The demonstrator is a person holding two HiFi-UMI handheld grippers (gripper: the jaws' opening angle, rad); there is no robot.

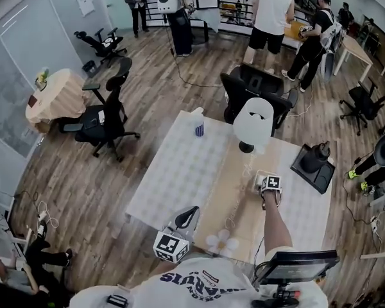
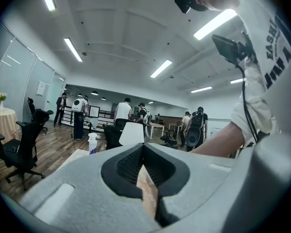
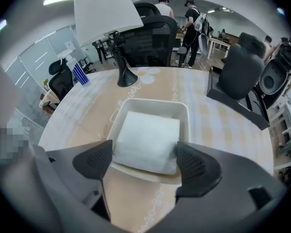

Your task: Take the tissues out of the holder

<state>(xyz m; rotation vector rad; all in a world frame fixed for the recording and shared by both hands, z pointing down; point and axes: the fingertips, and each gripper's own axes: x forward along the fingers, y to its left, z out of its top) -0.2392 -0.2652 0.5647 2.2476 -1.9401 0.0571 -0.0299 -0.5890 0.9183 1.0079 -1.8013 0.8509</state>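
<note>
A white rectangular tissue holder (image 3: pixel 153 104) lies on the beige table runner, and a flat stack of white tissues (image 3: pixel 148 137) fills it. My right gripper (image 3: pixel 144 163) points steeply down over the near end of the holder. Its black pads (image 3: pixel 94 160) stand wide apart on either side of the stack's near edge and do not press on it. In the head view that gripper (image 1: pixel 270 187) covers most of the holder (image 1: pixel 257 177). My left gripper (image 2: pixel 143 148) hovers near the table's front edge (image 1: pixel 191 213), its jaws together with nothing in them.
A white-shaded lamp (image 1: pixel 252 124) stands just behind the holder. A striped spray bottle (image 1: pixel 198 128) is at the table's far left, and a black device on a dark pad (image 1: pixel 316 162) at the right. Black office chairs (image 1: pixel 256 88) stand behind the table, with people farther back.
</note>
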